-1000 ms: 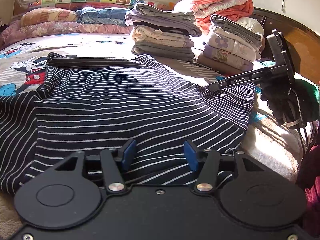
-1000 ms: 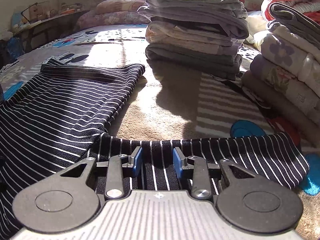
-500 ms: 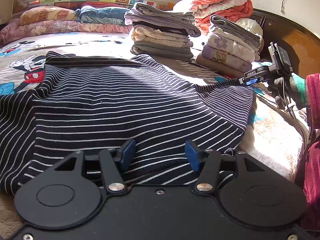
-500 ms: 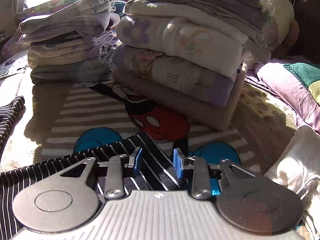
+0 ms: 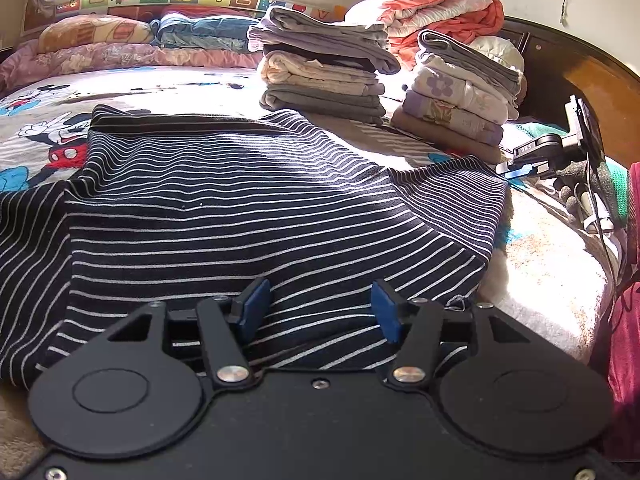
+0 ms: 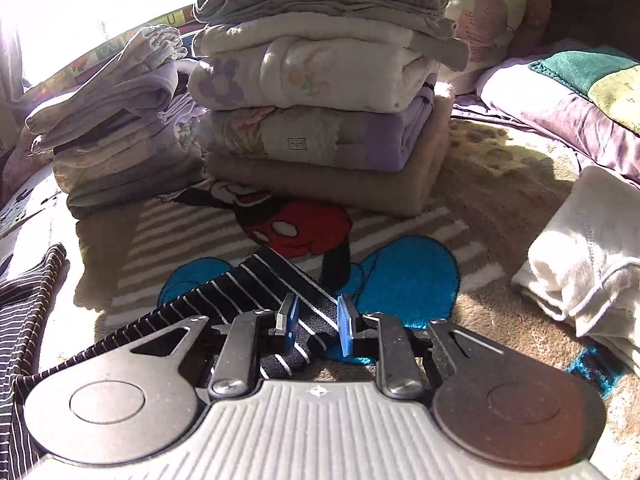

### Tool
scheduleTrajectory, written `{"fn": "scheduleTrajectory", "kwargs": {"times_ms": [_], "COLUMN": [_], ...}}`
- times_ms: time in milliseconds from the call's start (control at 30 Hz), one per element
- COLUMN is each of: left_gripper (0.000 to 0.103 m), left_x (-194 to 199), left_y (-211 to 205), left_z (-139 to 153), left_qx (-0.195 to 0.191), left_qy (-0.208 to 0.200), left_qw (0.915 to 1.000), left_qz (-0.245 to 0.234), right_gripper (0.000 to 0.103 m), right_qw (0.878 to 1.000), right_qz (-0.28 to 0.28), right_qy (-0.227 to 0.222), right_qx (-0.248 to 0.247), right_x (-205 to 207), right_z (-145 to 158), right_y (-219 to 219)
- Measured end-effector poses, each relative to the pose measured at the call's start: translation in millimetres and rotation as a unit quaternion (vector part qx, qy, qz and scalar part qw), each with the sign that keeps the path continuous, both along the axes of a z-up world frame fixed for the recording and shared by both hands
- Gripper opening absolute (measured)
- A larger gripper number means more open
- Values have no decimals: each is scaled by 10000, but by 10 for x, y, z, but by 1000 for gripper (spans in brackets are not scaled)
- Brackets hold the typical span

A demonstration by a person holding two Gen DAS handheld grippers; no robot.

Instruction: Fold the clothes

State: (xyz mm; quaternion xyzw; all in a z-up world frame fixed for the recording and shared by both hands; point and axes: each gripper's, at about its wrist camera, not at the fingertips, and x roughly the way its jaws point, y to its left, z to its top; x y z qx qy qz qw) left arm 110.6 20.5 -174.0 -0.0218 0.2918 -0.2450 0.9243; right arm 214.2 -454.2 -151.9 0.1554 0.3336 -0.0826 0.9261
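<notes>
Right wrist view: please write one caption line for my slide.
Open right gripper over the sleeve end of the striped garment on the cartoon blanket, facing two stacks of folded clothes.

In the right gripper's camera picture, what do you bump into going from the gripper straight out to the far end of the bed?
Right gripper → striped sleeve → red and blue cartoon mouse on the blanket → stack of folded clothes.

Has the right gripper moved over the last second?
Yes. In the left wrist view, the right gripper has swung right and outward, away from the folded stacks, drawing the striped sleeve out.
</notes>
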Motion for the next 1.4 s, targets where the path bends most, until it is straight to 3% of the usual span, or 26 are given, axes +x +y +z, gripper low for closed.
{"fn": "scheduleTrajectory", "kwargs": {"times_ms": [200, 367, 433, 467, 567, 633, 733, 800, 867, 967, 1100, 1400], "left_gripper": [57, 61, 61, 61, 60, 59, 52, 44, 40, 40, 40, 40], "left_x": [-114, -332, -386, -419, -498, -499, -447, -427, -398, -305, -86, 762], "left_y": [6, -26, 54, 140, 501, 797, 1222, 1379, 1455, 1432, 1338, 1386], "left_z": [51, 139, 221, 271, 424, 486, 506, 506, 505, 458, 451, 760], "left_qx": [36, 378, 234, 60, -357, -753, -1464, -1713, -1914, -2087, -1914, -1219], "left_qy": [55, 137, 306, 345, 191, 171, 279, 306, 355, 537, 768, 799], "left_qw": [10000, 9989, 9989, 9992, 9969, 9879, 9651, 9538, 9486, 9463, 9522, 9706], "left_qz": [-10, -233, -263, -190, 676, 1346, 2154, 2449, 2497, 2411, 2252, 1915], "right_gripper": [32, 33, 33, 33, 33, 33, 33, 33, 35, 36, 36, 42], "right_qw": [9930, 9726, 9626, 9572, 9422, 9323, 9175, 9079, 9028, 9028, 9115, 9317], "right_qz": [898, 2017, 2475, 2695, 3239, 3547, 3956, 4181, 4270, 4272, 4083, 3421], "right_qy": [-479, -668, -647, -639, -597, -491, -334, -304, -411, -455, -365, -373], "right_qx": [603, 947, 893, 842, 609, 501, 250, -69, -310, -182, 344, 1163], "right_x": [-207, -436, -527, -575, -739, -829, -973, -1109, -1225, -1273, -1031, 65], "right_z": [327, 483, 485, 479, 412, 326, 181, 94, 63, 96, 186, 444], "right_y": [636, 1497, 1845, 2010, 2445, 2683, 2969, 3119, 3165, 3082, 2842, 2284]}}
